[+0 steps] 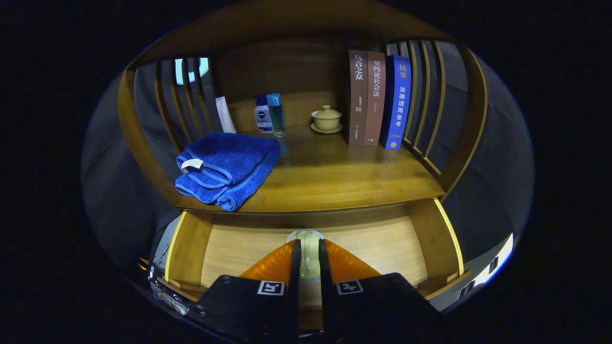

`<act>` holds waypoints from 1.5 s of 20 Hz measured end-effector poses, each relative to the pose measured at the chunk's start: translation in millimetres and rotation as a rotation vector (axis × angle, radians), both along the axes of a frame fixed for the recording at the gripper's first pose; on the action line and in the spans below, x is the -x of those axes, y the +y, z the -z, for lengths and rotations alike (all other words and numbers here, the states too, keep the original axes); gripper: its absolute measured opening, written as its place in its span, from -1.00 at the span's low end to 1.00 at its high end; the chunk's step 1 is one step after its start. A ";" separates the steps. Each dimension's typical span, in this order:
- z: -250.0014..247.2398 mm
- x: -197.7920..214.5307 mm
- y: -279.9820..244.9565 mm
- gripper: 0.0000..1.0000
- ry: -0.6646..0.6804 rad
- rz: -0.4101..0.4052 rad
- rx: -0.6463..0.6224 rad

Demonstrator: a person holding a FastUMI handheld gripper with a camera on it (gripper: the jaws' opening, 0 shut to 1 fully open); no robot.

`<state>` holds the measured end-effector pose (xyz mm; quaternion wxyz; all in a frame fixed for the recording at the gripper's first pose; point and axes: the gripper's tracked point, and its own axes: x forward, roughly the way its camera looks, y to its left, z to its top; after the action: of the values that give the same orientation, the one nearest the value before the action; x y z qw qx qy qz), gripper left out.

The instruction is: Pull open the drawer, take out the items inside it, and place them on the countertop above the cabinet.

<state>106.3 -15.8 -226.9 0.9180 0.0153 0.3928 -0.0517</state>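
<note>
The wooden drawer stands pulled open below the cabinet's countertop. Inside it, a pale round-topped item, like a small bottle or jar, sits between my fingers. My gripper is shut on it, one finger pressing each side. The lower part of the item is hidden behind the fingers. A folded blue towel lies on the left of the countertop.
At the back of the countertop stand a white tube, two small bottles and a lidded ceramic cup on a saucer. Three upright books lean against the slatted right side. Slatted wooden sides enclose the shelf.
</note>
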 end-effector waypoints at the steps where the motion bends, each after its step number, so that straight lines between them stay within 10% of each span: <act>1: 12.5 0.1 -0.6 -0.53 0.038 -0.006 -0.003; 10: 78.3 -26.9 -3.3 0.58 0.284 -0.018 0.006; 18: 118.6 -23.0 -3.5 0.56 0.406 -0.023 0.003; 22: 121.5 -23.9 0.4 -0.53 0.410 -0.031 -0.006; 30: 88.2 -12.4 7.6 -0.54 0.297 -0.038 -0.035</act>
<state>118.8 -8.2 -315.1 0.8503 0.0163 0.5252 -0.0293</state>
